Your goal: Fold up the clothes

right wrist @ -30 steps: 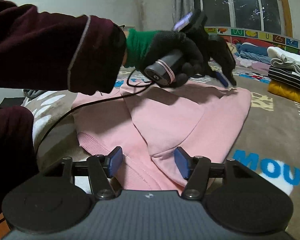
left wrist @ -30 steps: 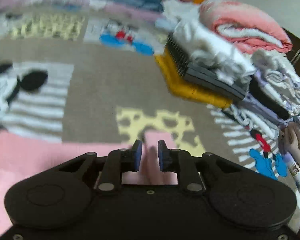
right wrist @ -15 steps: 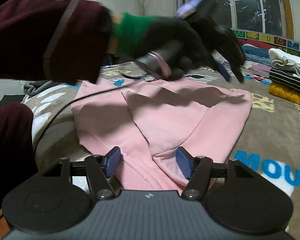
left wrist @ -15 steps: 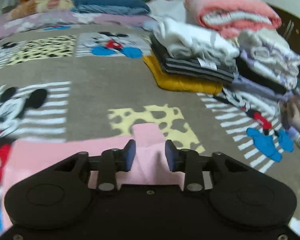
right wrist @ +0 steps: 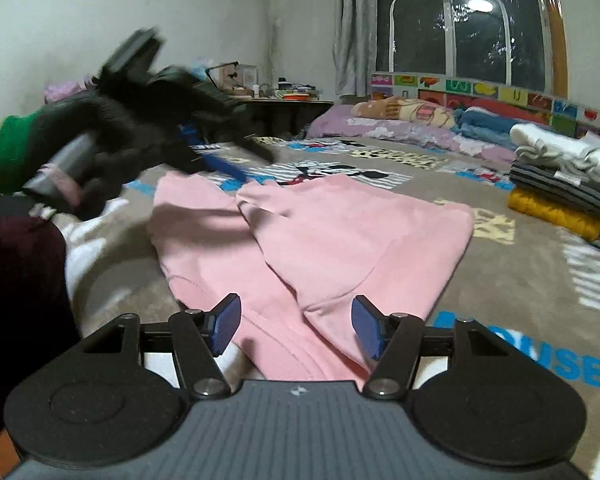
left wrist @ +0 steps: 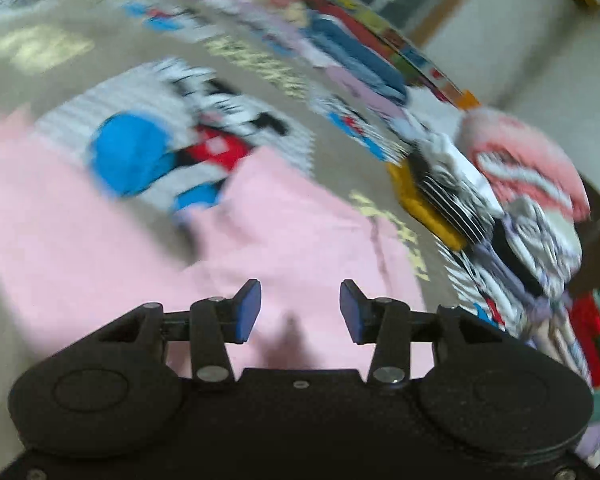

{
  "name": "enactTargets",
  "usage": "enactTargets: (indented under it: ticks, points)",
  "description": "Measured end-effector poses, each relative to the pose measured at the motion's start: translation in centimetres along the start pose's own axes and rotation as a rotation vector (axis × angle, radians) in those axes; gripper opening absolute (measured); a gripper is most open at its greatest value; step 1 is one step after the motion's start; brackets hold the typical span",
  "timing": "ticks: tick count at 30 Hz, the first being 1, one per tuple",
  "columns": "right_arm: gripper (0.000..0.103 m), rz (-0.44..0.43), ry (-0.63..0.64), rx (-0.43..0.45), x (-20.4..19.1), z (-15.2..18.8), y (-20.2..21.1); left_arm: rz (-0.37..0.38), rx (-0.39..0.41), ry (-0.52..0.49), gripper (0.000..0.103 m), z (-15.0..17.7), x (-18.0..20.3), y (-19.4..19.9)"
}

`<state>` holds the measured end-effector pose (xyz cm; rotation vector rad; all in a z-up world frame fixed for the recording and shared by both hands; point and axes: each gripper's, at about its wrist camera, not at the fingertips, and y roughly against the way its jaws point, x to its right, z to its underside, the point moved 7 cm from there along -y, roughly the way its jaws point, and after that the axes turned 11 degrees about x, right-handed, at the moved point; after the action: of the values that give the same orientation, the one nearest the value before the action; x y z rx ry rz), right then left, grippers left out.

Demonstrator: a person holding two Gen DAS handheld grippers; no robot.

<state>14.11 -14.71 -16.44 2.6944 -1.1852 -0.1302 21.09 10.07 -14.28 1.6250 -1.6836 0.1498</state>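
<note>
Your pink garment (right wrist: 340,232) lies partly folded on the bed (right wrist: 520,280), your left hand-held gripper (left wrist: 300,312), its jaws just opening, empty above it, your right hand-held gripper (right wrist: 296,324) standing wide, empty.

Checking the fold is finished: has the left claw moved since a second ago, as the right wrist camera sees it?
Yes. The left claw has swung leftward, away from the pink cotton sweatshirt's far corner, and away from the striped folded stack.

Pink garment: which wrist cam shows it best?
Right wrist view: the pink garment is sharp, its folded layers and far edge visible on the blanket. Left wrist view shows only a motion-blurred pink patch with no fold detail.
</note>
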Motion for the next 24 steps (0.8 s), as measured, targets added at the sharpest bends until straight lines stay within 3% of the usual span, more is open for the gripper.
enactTargets:
  ticks: [4,11,17,20,22,24]
  points:
    - [0.062,0.013,0.034,-0.021,-0.4,0.5,-0.5,0.001,0.001,0.134,0.042,0.1,-2.4,0.7]
    - [0.062,-0.007,0.066,-0.023,-1.5,0.5,-1.4,0.023,0.019,0.224,0.042,-0.8,-3.1,-0.3]
    - [0.063,-0.013,0.080,0.008,-1.8,0.2,-1.7,-0.002,0.034,0.188,0.042,-2.5,-3.5,-2.2]
    - [0.063,-0.025,0.082,0.019,-1.9,0.2,-2.0,-0.019,0.006,0.113,0.041,-3.0,-3.1,-4.0]
    - [0.066,-0.039,0.070,-0.007,-2.0,0.7,-2.7,-0.049,-0.017,0.033,0.014,-3.1,-2.6,-5.1]
    - [0.075,-0.059,0.053,-0.049,-2.2,1.5,-3.3,-0.056,-0.008,-0.017,0.010,-3.4,-1.9,-5.2]
